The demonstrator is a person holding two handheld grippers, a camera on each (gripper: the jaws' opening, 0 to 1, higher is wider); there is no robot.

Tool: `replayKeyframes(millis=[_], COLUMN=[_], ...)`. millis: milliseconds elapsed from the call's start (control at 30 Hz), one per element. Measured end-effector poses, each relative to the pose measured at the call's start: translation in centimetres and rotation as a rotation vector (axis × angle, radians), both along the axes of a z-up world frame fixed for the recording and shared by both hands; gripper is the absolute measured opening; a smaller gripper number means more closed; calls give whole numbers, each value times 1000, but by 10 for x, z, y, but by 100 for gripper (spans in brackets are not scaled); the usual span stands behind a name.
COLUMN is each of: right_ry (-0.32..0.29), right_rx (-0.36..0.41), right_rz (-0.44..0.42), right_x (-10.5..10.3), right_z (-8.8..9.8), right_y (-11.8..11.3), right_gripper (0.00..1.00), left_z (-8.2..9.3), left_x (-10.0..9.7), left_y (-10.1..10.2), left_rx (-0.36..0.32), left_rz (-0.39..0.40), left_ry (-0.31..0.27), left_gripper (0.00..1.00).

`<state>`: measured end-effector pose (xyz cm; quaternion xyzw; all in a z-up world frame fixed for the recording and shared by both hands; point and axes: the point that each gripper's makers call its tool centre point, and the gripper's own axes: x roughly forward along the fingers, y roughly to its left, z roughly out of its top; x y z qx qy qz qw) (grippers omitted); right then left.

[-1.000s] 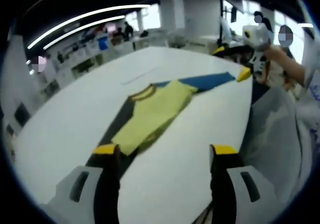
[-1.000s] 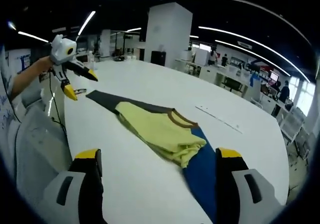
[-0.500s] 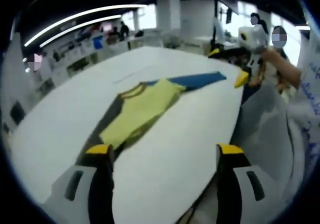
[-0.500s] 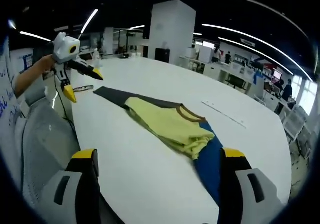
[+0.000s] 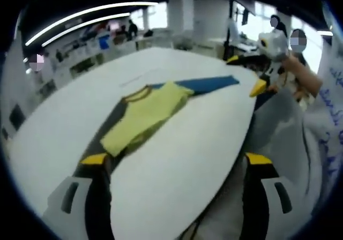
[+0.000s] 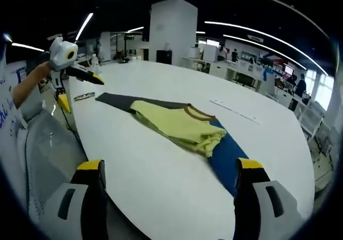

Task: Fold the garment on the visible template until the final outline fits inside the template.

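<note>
The garment lies flat on the white table (image 5: pixel 185 138), its yellow body (image 5: pixel 143 115) folded into a narrow strip with a brown collar. A blue sleeve (image 5: pixel 208 84) stretches out one way and a dark grey sleeve (image 5: pixel 105 137) the other. In the right gripper view I see the same yellow body (image 6: pixel 179 125), blue sleeve (image 6: pixel 228 154) and grey sleeve (image 6: pixel 119 100). My left gripper (image 5: pixel 177 162) is open near the grey sleeve's end, holding nothing. My right gripper (image 6: pixel 170 165) is open short of the blue sleeve, also holding nothing. Each shows in the other's view, right gripper (image 5: pixel 247 73) and left gripper (image 6: pixel 80 92), both off the table's edge.
A thin dark loop (image 6: pixel 84 96) lies on the table near the grey sleeve's end. A thin line (image 6: pixel 236 112) marks the table beyond the collar. The person's grey clothing (image 5: pixel 278 138) borders the near table edge. Desks, a white pillar (image 6: pixel 171 34) and people stand far behind.
Both views have drawn back toward the table's near edge, so the garment looks farther off. The left gripper's jaws stand wider apart. The garment itself has not moved.
</note>
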<state>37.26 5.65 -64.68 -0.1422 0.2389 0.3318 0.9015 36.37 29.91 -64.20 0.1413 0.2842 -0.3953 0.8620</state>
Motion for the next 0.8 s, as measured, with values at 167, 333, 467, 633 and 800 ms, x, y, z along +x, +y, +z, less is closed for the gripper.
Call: replayKeyframes(millis=[167, 333, 467, 633, 800], right_ry=[21, 25, 30, 33, 42], right_rx=[4, 11, 7, 5, 23], right_rz=[-7, -11, -13, -14, -8], right_x=[-4, -3, -3, -2, -1], right_z=[-3, -4, -6, -8, -10], right_y=[1, 0, 0, 0, 4], right_gripper=[100, 100, 100, 100, 100], left_z=[1, -7, -12, -21, -26], left_x=[-2, -5, -5, -2, 12], left_y=[-2, 1, 3, 9, 16], left_rx=[8, 21, 38, 73, 62], left_rz=[-11, -8, -12, -6, 19], left_ry=[8, 44, 53, 62, 51], left_gripper=[100, 100, 100, 99, 86])
